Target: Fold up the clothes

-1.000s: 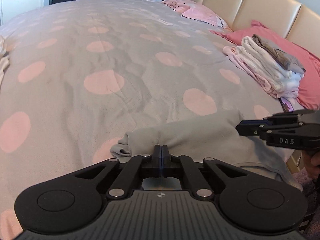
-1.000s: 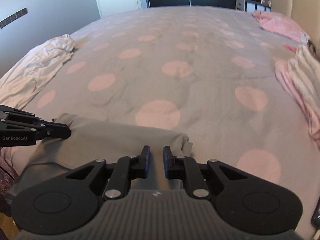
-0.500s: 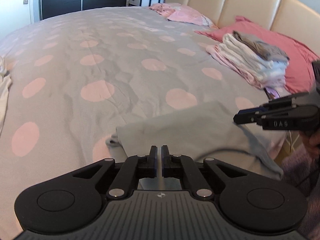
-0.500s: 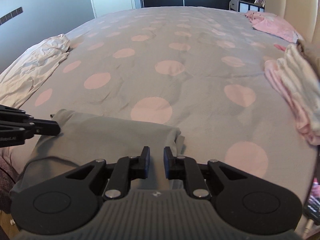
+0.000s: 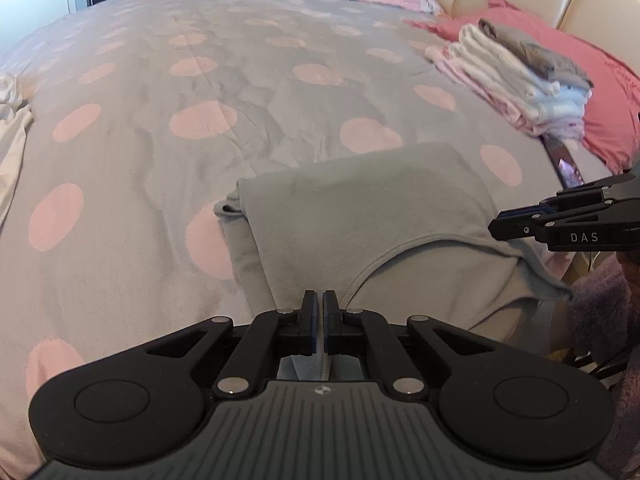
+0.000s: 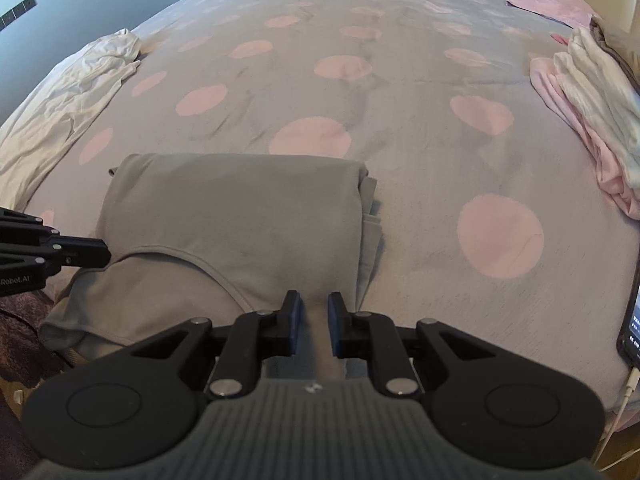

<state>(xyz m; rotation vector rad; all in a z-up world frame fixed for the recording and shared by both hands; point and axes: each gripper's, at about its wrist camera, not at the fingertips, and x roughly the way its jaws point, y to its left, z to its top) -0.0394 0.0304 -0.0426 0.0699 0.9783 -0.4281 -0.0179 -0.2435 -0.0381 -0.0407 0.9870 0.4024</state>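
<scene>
Left wrist view: the right claw (image 5: 494, 229), at the right edge, carries white lettering "DAS". The left claw (image 5: 319, 312), bottom centre, has its pads nearly together with nothing visibly gripped. The soft grey garment (image 5: 360, 216) lies folded in the lower middle on the bed (image 5: 160, 160), whose grey cover has pink dots. A stack of folded clothes (image 5: 516, 80) sits upper right.

Right wrist view: the left claw shows "Robot.AI" at the left edge. The right claw (image 6: 314, 322) stands slightly apart over the garment's near edge, gripping nothing. A crumpled white cloth (image 6: 68, 108) lies upper left; a phone (image 6: 632, 328) lies at the right edge.
</scene>
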